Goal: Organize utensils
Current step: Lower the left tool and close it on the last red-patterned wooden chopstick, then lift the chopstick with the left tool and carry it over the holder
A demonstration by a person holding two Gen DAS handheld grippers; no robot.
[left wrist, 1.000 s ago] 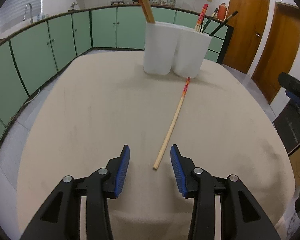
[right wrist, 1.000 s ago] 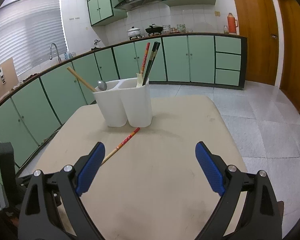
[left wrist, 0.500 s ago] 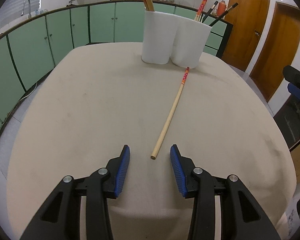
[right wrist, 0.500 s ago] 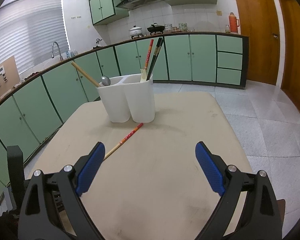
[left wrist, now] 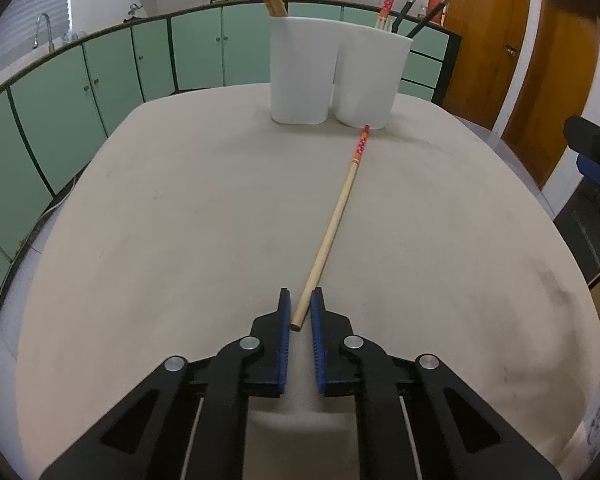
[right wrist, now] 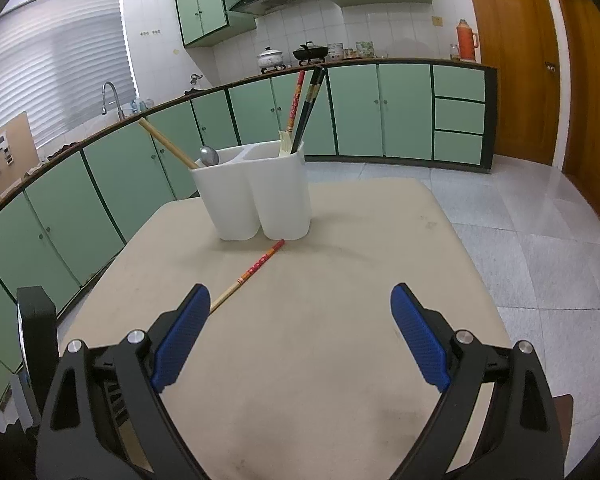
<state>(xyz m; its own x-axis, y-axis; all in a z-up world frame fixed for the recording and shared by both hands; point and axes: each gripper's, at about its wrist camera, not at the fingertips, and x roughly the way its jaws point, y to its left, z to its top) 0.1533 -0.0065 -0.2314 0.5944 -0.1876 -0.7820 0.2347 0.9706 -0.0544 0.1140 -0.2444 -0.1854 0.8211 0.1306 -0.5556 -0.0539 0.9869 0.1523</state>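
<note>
Left gripper point(left wrist: 300, 308) closing around the plain near end of the chopstick point(left wrist: 336, 216), the wood between the blue pads point(left wrist: 285, 320) with a sliver of gap visible on either side, so not yet clamped. Angled steeply down at the table point(left wrist: 160, 220), low over its near edge. Lying flat, the chopstick running diagonally away toward the far edge, its red patterned tip just beside the base of the white holder point(left wrist: 336, 76), touching or nearly so. Already sorted: red-topped and dark chopsticks upright in the holder's right compartment, a wooden handle and a spoon point(right wrist: 209, 156) in the left. Seemingly one loose piece left to lift and drop in with its mates. Right gripper point(right wrist: 300, 332) spread wide and empty, tilted more gently down, hanging above the table's near side, well apart from the holder.
</note>
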